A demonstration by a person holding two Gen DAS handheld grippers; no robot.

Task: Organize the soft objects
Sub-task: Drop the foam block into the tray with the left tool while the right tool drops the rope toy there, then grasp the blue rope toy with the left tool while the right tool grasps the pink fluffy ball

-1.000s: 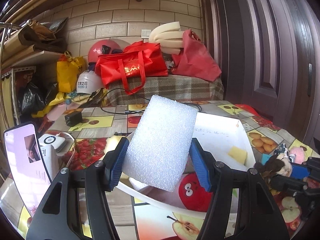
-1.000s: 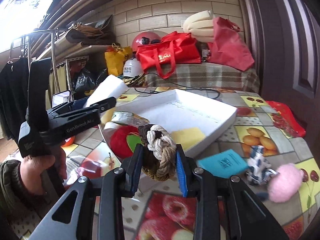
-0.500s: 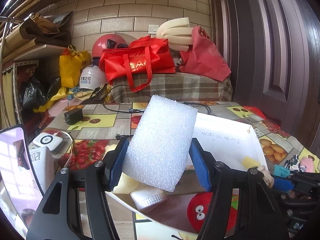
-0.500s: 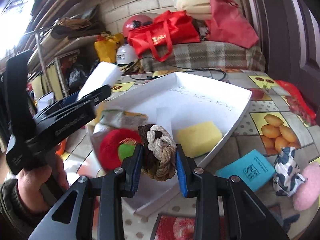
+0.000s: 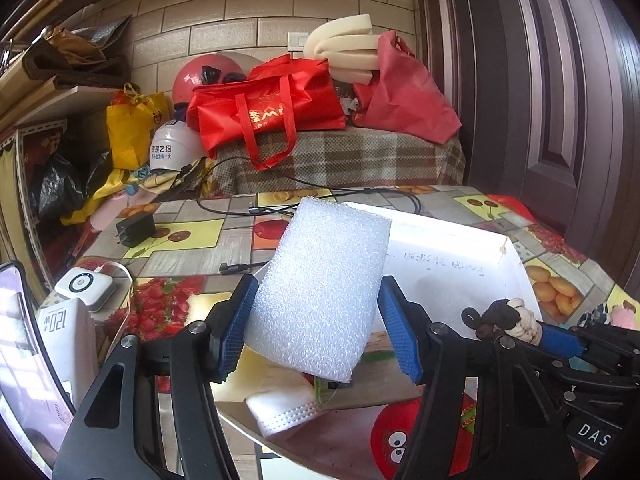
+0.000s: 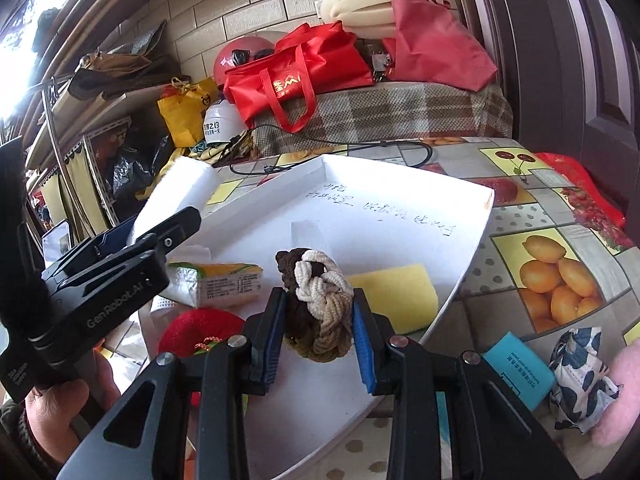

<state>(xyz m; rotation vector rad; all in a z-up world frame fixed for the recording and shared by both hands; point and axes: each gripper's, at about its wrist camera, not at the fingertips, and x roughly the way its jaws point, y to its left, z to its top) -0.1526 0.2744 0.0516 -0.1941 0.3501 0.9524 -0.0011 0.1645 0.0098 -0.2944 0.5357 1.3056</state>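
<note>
White foam block sits clamped in the left gripper above the white tray's left edge, while the right gripper's jaws are opening around the knotted rope ball over the tray.

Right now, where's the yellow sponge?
In the right wrist view, the yellow sponge lies inside the white tray, near its right rim, just right of the knotted rope.

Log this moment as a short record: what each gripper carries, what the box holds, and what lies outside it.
left gripper: shut on white foam block
right gripper: jaws opening, knotted rope toy between them, over the box
white box: yellow sponge, red plush, snack packet
outside box: teal booklet, patterned cloth toy
</note>
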